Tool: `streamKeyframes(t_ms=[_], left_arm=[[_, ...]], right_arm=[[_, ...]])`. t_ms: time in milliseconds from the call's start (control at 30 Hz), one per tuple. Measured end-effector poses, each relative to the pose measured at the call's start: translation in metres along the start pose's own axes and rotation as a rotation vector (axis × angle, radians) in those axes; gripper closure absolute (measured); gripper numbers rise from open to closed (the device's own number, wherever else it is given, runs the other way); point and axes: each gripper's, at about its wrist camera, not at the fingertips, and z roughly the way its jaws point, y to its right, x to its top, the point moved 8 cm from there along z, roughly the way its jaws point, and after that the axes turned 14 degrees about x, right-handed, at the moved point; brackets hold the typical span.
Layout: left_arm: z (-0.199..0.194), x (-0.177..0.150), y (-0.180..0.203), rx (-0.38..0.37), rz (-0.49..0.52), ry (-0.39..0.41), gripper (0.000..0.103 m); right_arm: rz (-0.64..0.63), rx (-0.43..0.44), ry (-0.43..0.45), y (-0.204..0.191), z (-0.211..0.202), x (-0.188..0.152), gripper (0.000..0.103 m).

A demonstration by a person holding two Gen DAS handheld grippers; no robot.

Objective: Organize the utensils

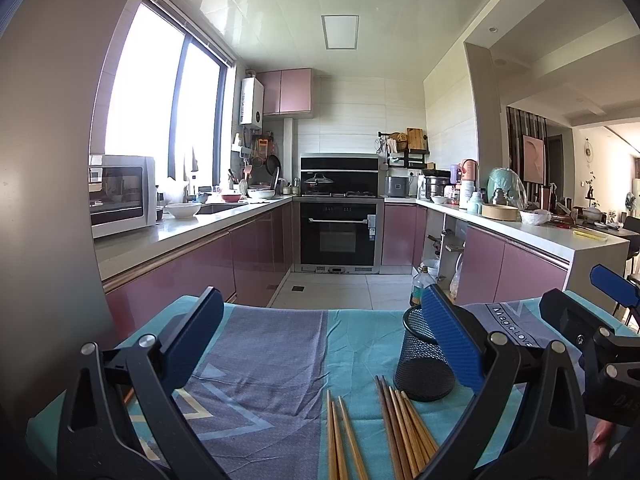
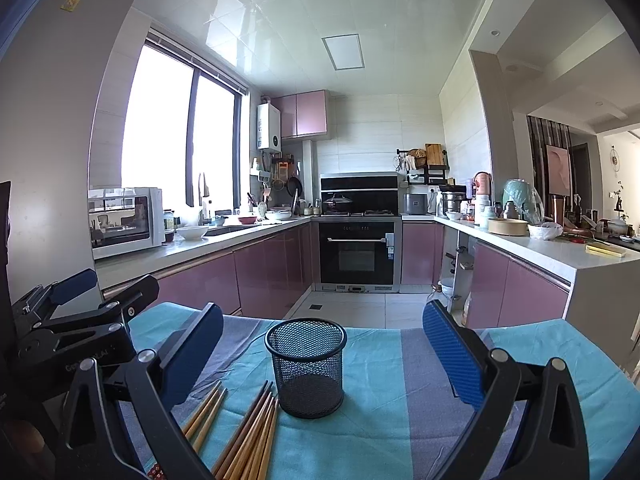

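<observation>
Nearest the lens, chopsticks on a blue patterned cloth, lower ends cut off by the frame edge. Two loose groups: three at 6 o'clock in the left view, a bigger bundle just right of them, long axes running away from the camera, tips toward 12 and 11 o'clock. Mesh cup upright just beyond the bundle's tips, partly hidden behind a blue finger in the left view. Left gripper spread wide, holding nothing, chopsticks lying between its fingers. Right gripper likewise wide apart and empty, cup centred between its fingers, chopsticks at 7 o'clock.
</observation>
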Motion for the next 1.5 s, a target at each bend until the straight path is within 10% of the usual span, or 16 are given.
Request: streamKeyframes(t_ms=[333,667,1133,1500], left_arm=[[0.017,-0.026,0.002,-0.031,0.084,-0.111,0.005],[0.062,-0.115,-0.003,-0.158,0.214,-0.484,0.027],[0.073,-0.162,0.015,-0.287,0.276,-0.646,0.065],[0.076,-0.168,0.011,-0.384,0.255,-0.732,0.075]], right_arm=[[0.012,0.116,-0.195,-0.011,0.023,-0.031,0.009],[0.106,0.269,-0.613,-0.026,0.062,-0.118,0.064],[0.152,0.285,-0.752,-0.028,0.081,-0.148,0.085],[0.164,0.276,-0.808,-0.017,0.086,-0.155,0.086]])
